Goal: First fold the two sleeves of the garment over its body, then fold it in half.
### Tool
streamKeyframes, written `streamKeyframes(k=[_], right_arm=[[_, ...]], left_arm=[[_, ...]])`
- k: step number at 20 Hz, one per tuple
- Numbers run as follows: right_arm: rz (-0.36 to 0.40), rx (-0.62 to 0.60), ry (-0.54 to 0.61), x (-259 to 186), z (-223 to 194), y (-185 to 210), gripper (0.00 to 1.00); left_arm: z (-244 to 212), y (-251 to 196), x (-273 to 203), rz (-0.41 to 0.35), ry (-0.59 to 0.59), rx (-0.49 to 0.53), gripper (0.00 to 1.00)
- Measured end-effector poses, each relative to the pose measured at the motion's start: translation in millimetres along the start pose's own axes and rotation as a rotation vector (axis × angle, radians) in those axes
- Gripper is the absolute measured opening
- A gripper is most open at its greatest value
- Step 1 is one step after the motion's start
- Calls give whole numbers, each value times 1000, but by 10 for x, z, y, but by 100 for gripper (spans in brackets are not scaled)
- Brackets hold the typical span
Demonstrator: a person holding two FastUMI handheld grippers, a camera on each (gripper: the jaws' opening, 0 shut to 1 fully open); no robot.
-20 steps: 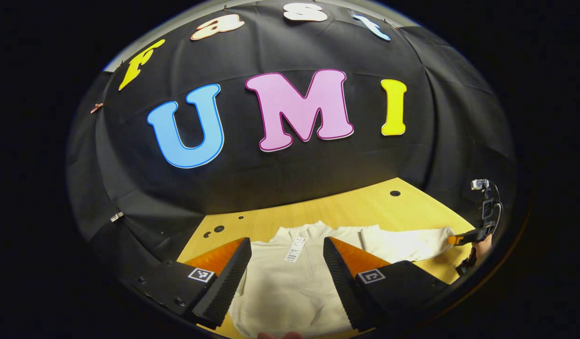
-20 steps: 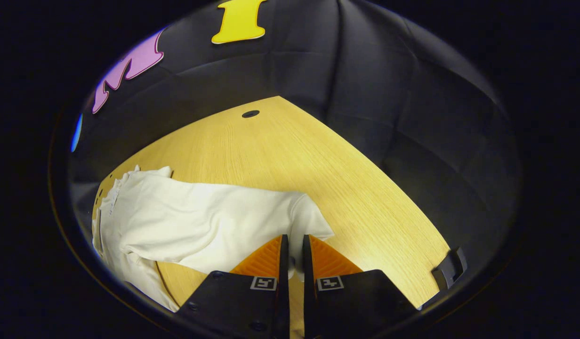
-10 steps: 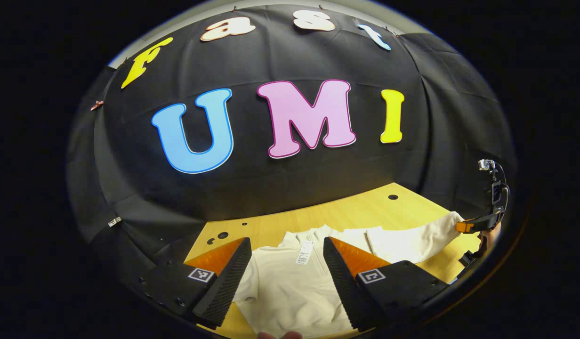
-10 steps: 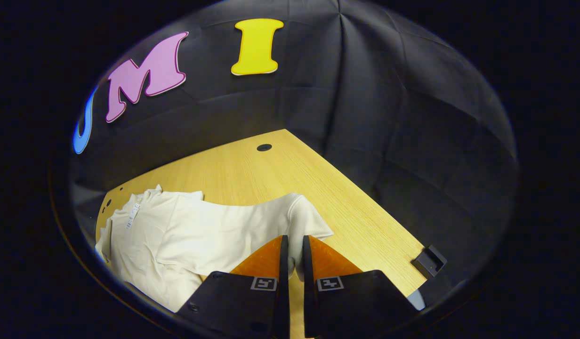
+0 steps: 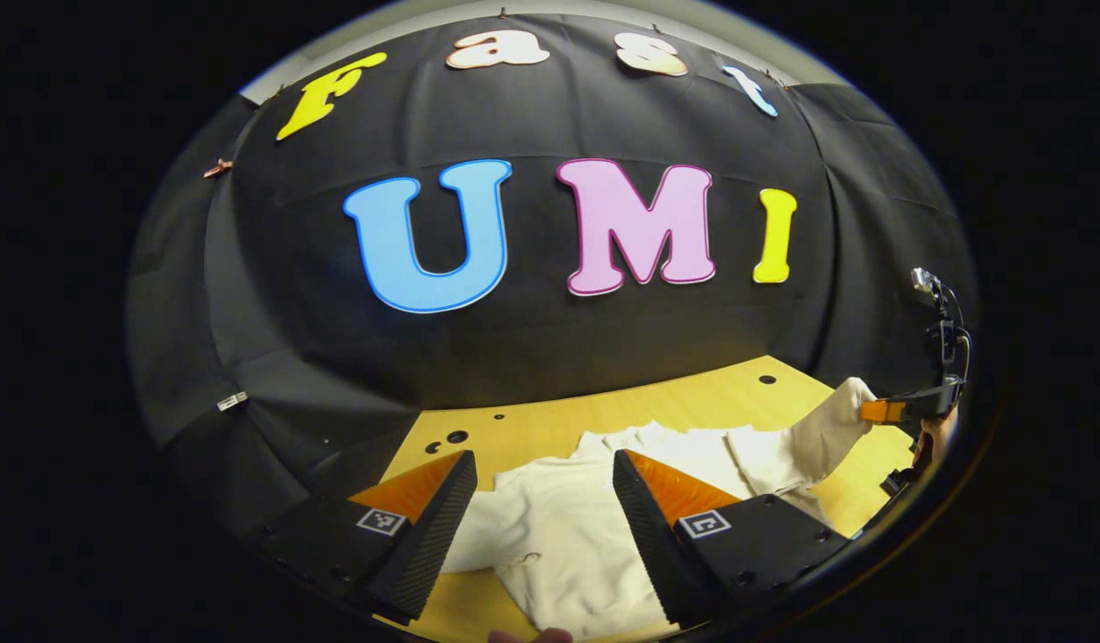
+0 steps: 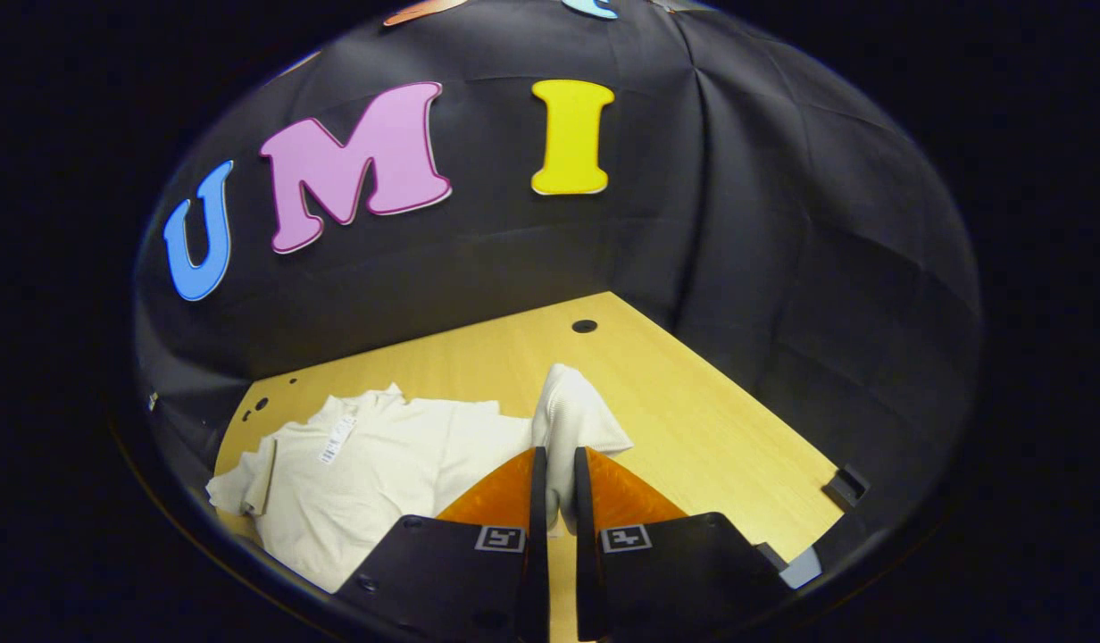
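The right gripper (image 6: 555, 500) pinches a sleeve (image 6: 572, 420) rising between its fingers; the left gripper (image 5: 543, 518), wide open and empty, frames the garment (image 5: 568, 536) on the tabletop (image 5: 693, 402).

The left gripper (image 5: 541, 527) hung open over the cream garment (image 5: 568, 545) on the counter (image 5: 604, 411). Far right, the other gripper (image 5: 880, 411) pinched a raised sleeve (image 5: 827, 429).

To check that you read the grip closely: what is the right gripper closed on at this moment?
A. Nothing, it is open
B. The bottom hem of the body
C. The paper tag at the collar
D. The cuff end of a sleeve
D: in the right gripper view, the right gripper has both fingers pressed on the cuff end of the sleeve, lifted off the table.
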State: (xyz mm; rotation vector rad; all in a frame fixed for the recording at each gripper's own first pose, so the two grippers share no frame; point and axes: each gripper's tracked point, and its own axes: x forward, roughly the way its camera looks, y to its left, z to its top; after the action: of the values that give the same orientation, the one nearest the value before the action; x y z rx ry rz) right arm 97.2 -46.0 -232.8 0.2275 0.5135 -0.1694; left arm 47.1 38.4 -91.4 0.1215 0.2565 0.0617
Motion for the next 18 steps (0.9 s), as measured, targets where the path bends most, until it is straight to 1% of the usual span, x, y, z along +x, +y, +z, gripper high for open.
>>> streamKeyframes(k=[5,9,13,18], right_arm=[[106,18,-6,7,-13,914,16],[186,-27,-5,-15,-62,1580,16],[256,-56,33,11,-272,2181,16],[323,-107,96,130,-643,2776,16]], left_arm=[[-124,544,-110,53,5,-24,95],[-301,1002,-170,108,21,-41,95],[-537,1413,-179,158,52,-63,95],[-871,1830,-176,225,109,-108,95]])
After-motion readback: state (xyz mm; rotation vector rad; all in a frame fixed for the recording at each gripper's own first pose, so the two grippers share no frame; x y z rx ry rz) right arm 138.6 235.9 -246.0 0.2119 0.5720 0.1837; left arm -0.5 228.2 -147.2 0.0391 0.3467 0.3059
